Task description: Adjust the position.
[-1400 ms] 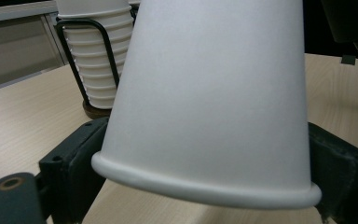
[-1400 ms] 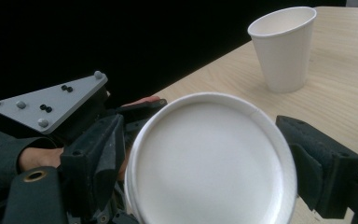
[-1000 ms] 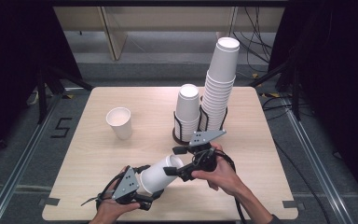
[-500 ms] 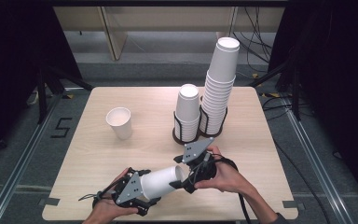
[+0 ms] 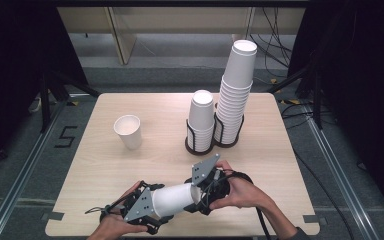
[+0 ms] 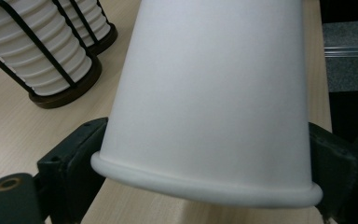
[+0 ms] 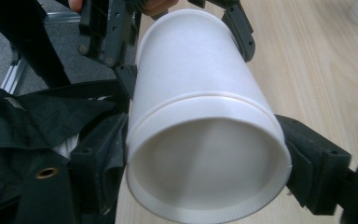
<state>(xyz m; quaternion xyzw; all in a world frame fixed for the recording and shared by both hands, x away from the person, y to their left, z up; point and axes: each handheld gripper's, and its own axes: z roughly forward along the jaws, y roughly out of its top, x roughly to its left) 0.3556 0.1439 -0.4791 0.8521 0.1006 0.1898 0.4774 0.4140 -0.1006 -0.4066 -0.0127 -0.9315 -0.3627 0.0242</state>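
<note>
- Hands come in from the near edge of the table (image 5: 105,200) in the high view and meet over its near middle part, each one with a gripper.
- The left gripper (image 5: 152,204) lies almost level, its jaws point to the right and a little far. In the left gripper view its jaws stand at both sides of the white paper cup (image 6: 214,98), just beside the rim, and they have just been opening a little; I cannot tell if the pads still press on the wall.
- The right gripper (image 5: 202,192) points to the left and near. In the right gripper view its two jaws are clamped on the cup at both sides of its flat end.
- The cup (image 5: 172,200) lies on its side in the air between the two grippers, above the near part of the table.
- Compared with one second ago, the hands and the cup are lower and nearer to the near edge, and the cup lies more level.
- The single cup (image 5: 128,131) at the far left, the short stack (image 5: 201,116) and the tall stack (image 5: 236,87) in their black wire holders at the far middle have not moved.
</note>
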